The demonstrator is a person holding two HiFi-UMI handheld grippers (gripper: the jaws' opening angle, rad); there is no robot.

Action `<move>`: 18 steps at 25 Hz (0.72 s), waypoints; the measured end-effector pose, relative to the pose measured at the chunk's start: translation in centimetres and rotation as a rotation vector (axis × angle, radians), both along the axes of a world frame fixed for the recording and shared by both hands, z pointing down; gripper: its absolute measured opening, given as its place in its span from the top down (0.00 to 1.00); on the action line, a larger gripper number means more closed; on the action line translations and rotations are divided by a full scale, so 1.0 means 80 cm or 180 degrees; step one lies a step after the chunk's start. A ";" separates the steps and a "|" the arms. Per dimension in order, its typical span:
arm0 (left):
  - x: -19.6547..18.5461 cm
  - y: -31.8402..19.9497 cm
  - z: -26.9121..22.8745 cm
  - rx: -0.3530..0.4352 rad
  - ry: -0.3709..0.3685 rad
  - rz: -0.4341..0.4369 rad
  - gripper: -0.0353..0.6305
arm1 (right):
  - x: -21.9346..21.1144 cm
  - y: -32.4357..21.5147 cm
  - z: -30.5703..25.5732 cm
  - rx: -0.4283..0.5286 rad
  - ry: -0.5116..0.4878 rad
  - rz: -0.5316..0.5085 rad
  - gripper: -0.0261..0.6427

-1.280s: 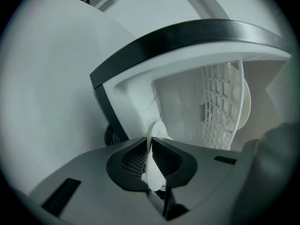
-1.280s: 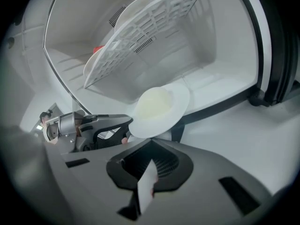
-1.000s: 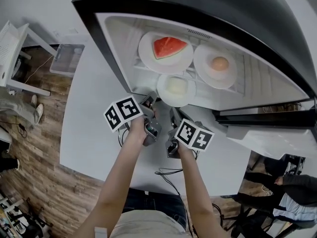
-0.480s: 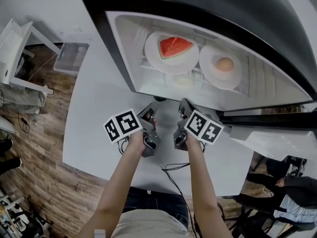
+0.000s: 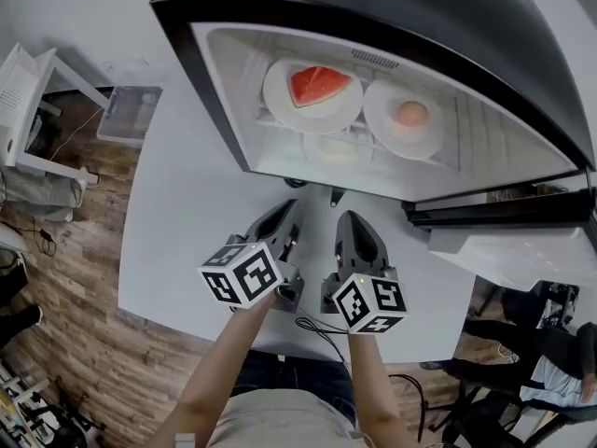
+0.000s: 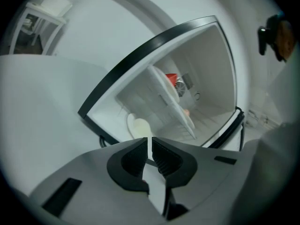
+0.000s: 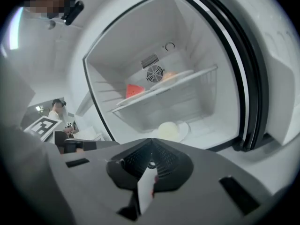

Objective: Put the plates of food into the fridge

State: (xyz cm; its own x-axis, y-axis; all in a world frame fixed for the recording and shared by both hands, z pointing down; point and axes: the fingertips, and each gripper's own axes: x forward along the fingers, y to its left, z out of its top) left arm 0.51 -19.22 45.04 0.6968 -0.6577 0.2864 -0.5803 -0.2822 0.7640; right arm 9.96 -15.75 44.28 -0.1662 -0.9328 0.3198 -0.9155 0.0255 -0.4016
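A white surface (image 5: 182, 231) carries an open fridge (image 5: 201, 91) at its far side and a dark cable (image 5: 312, 328) at its near edge. On the fridge's wire shelf (image 5: 362, 134) sit a watermelon plate (image 5: 280, 101) on the left and another plate (image 5: 384, 131) on the right. A third plate (image 5: 322, 152) rests on the fridge floor below.

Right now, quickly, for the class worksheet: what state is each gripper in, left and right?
The left gripper: closed, jaws all but touching, holding nothing.
The right gripper: closed, jaws together, holding nothing.
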 end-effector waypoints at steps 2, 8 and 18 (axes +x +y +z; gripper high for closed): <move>0.003 0.014 -0.028 0.0471 -0.0110 0.0086 0.90 | -0.004 0.015 -0.022 0.0167 0.0163 0.0008 0.94; 0.002 0.056 -0.083 0.1574 -0.0898 0.0194 0.90 | -0.014 0.044 -0.062 0.0440 0.0114 0.0085 0.94; -0.012 0.088 -0.110 0.1726 -0.0985 0.0118 0.90 | -0.026 0.073 -0.078 0.0499 -0.0018 0.0172 0.94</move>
State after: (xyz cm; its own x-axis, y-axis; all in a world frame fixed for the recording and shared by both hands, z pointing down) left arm -0.46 -12.21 36.26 0.6601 -0.7430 0.1110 -0.7342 -0.6068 0.3045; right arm 7.89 -9.94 38.06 -0.1157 -0.9788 0.1689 -0.9150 0.0389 -0.4016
